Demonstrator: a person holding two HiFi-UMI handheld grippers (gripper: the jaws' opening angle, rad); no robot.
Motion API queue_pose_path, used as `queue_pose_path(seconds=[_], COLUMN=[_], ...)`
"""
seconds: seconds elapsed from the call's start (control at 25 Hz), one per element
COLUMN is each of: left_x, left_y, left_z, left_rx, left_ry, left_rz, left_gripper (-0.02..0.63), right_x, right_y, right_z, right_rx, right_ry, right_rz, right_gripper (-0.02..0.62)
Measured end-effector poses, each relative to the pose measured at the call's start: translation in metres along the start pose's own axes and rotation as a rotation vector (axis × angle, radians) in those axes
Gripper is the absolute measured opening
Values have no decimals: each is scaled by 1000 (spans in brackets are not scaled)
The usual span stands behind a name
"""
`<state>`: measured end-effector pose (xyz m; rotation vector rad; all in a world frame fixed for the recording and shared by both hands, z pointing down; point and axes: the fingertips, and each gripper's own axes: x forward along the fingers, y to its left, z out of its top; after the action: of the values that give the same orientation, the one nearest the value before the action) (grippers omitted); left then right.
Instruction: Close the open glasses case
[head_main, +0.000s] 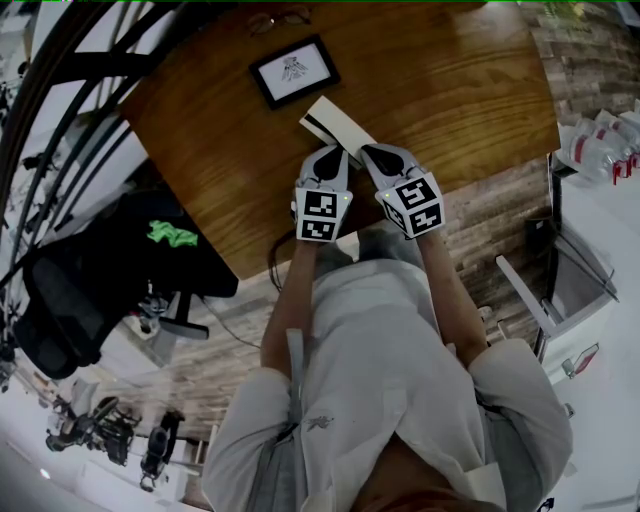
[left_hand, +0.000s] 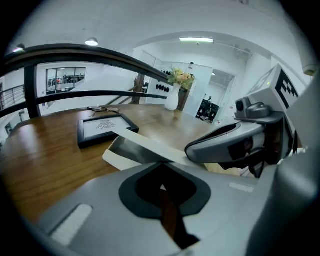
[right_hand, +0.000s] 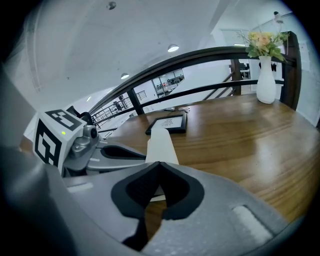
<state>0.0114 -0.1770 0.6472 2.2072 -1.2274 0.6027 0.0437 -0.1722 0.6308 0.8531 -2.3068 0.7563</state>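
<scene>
Wooden table: white glasses case, lid raised, just beyond both tips. Left gripper jaws together, empty. Right gripper alongside, same. Picture frame beyond case.

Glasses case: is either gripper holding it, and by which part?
Nothing is held. The left gripper and right gripper have their jaws together, empty, at the near end of the glasses case.

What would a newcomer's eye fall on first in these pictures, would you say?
The white glasses case lies on the wooden table, lid partly raised, with the left gripper and right gripper side by side at its near end, jaws together. Beyond it sits a black picture frame.
</scene>
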Motion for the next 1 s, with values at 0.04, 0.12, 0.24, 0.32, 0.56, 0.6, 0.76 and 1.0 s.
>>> queue_pose_path(seconds=[0.04,0.12,0.24,0.32,0.56,0.6,0.76,1.0], left_x=[-1,-2,-3,-3,-5,-5,-5,-4], left_y=[0,1,2,3,5,5,5,8], left_z=[-1,-3,-6,-8,-13,-14,-19,-25], left_rx=[-3,-8,-11,-11,-12,-12,-20,-23], left_ry=[1,4,9,13,24,27,38,63], left_rz=[0,2,4,6,12,14,17,27], left_gripper=[20,20,20,18,20,19,20,20], right_x=[0,0,1,2,4,4,6,8], right_y=[1,3,5,6,9,9,11,13], right_z=[-1,-2,-4,-6,-8,-9,-12,-16], right_rx=[0,-1,1,3,2,2,0,-2], right_ry=[1,4,7,8,9,10,16,28], right_rz=[1,2,4,5,11,12,19,25], right_gripper=[3,3,3,3,3,3,3,3])
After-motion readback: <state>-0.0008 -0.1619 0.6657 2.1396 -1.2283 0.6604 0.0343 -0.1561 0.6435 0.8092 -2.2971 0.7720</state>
